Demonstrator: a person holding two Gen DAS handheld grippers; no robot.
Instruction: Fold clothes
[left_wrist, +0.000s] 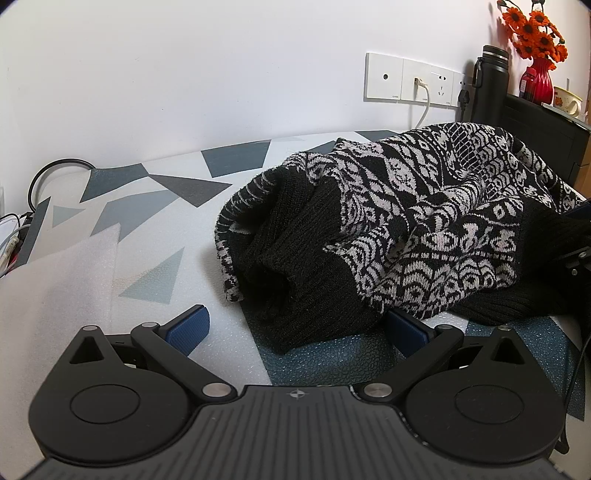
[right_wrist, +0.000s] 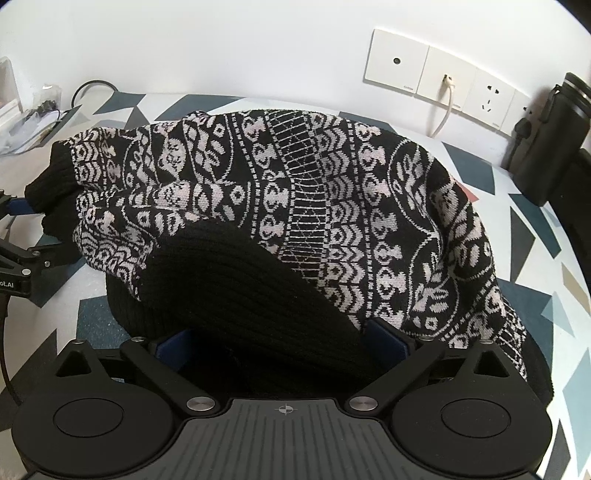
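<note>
Left gripper (left_wrist: 295, 325): held low and level over the table, blue-padded fingers (left_wrist: 190, 325) spread wide, a black ribbed fold of the sweater lying in the gap between them, not clamped. Right gripper (right_wrist: 280, 343): held low against the near side of the sweater, fingers likewise spread, the black ribbed hem bulging between the pads (right_wrist: 388, 341) with no pinch made. Table (left_wrist: 155, 206): white cover printed with grey and teal triangles, bearing the sweater. Sweater (right_wrist: 332, 206): black-and-white patterned knit, heaped and rumpled mid-table, ribbed black cuff and hem toward the grippers. Foam sheet (left_wrist: 62, 273): white, left of the sweater. Black flask (left_wrist: 489, 85): upright behind the sweater, by the wall. Socket panel (left_wrist: 413, 79): white, on the wall behind the sweater, one white cable plugged in; small print on it too fine to read. Red vase (left_wrist: 539, 79): orange flowers, right of the flask. Writing: "ot.AI", a partial mark on the left gripper's body as seen from the right wrist view.
</note>
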